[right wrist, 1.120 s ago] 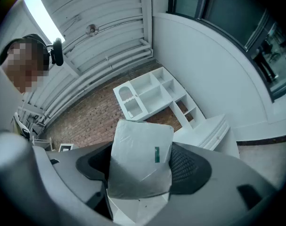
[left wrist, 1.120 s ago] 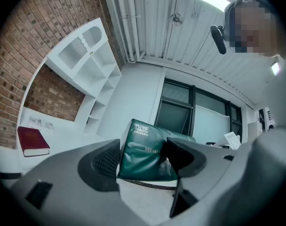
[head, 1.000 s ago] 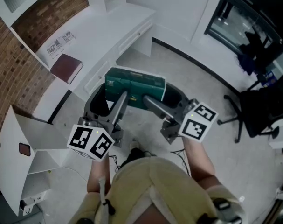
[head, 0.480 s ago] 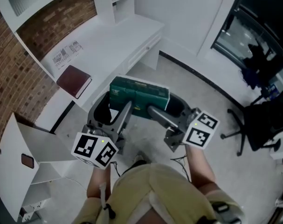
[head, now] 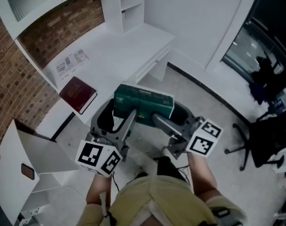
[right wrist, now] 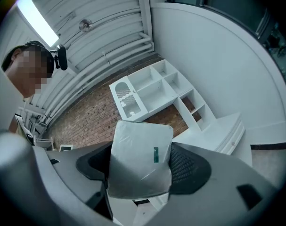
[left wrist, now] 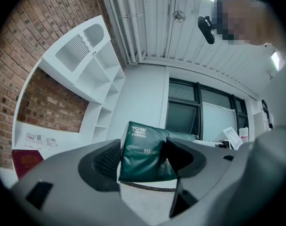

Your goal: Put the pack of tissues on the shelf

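Pack of tissues [head: 143, 103]: dark green, soft-sided, held off the floor between the two grippers, long side running across from one gripper to the other.

Left gripper [head: 118, 113]: jaws closed on the pack's left end. In the left gripper view the green end with pale lettering fills the gap between the jaws, with both pads against it.

Right gripper [head: 170, 113]: jaws set wide and clamped on the pack's right end. In the right gripper view a pale, glossy face of the pack with a small green mark sits between the pads and touches both.

Marker cubes on both grippers sit at the near ends, close to the person's body; the pack is at the far ends, at the jaw tips.

Ahead of the jaws and beyond the pack: white desk [head: 114, 55], its front edge near the pack's far side. A dark red book [head: 78, 93] lies flat on the desk, ahead and to the left of the left gripper. Farther along the desktop is a printed sheet [head: 69, 62].

Above the desk, past both grippers: white shelf unit [head: 128, 4] with open compartments, set against a brick wall [head: 20, 79].

To the right of the right gripper, well apart: black office chair [head: 270, 135] on the pale floor.
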The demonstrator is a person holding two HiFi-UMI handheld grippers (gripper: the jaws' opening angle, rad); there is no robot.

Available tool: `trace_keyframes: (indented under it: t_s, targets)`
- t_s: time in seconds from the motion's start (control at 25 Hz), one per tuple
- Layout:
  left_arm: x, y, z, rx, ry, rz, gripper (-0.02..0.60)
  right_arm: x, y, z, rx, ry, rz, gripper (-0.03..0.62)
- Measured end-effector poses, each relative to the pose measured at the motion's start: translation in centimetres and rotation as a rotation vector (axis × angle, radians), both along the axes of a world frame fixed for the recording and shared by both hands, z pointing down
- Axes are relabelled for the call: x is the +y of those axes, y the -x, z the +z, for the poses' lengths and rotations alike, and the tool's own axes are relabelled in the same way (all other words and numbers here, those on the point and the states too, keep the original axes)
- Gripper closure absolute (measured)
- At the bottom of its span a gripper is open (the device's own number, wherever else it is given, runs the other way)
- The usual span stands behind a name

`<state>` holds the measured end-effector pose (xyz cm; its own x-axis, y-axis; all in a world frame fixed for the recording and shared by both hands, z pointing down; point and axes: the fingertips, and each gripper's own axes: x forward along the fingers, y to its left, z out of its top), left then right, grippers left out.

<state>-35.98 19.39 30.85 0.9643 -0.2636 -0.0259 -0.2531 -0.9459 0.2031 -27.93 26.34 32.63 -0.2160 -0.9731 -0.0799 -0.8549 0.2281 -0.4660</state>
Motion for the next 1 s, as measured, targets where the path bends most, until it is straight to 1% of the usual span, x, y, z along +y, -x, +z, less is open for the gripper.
trace_keyframes:
  t_s: [0.12, 0.24, 0.52, 0.72, 0.8, 1.0]
  targets:
    - [-1.6, -2.3, -0.3, -0.005, -0.024, -0.046, 0.276, -1.9, -2.6, -0.4, 0.013, -0.021, -0.036, 0.253]
    - [-2.5, -5.2, -0.3, -0.008, -0.021, -0.084, 0.278, -3.1, -5.5, -0.6, 0.021, -0.015, -0.067, 0.252]
    - [-3.8, -12.6, -1.0, -0.006, -0.046, -0.162, 0.279, -5.0, -13.4, -1.2, 0.005, -0.015, -0.126, 0.252]
    - [-4.6, -19.2, -0.2, -0.008, -0.034, -0.211, 0.281, -6.2, -20.1, -0.8, -0.009, -0.003, -0.171, 0.253]
    - [-4.8, -19.9, -0.2, -0.006, -0.029, -0.214, 0.281, -6.4, -20.8, -0.8, -0.003, -0.001, -0.172, 0.252]
    - [-4.8, -20.0, 0.1, -0.021, -0.026, -0.21, 0.281, -6.3, -20.8, -0.7, 0.006, -0.003, -0.161, 0.252]
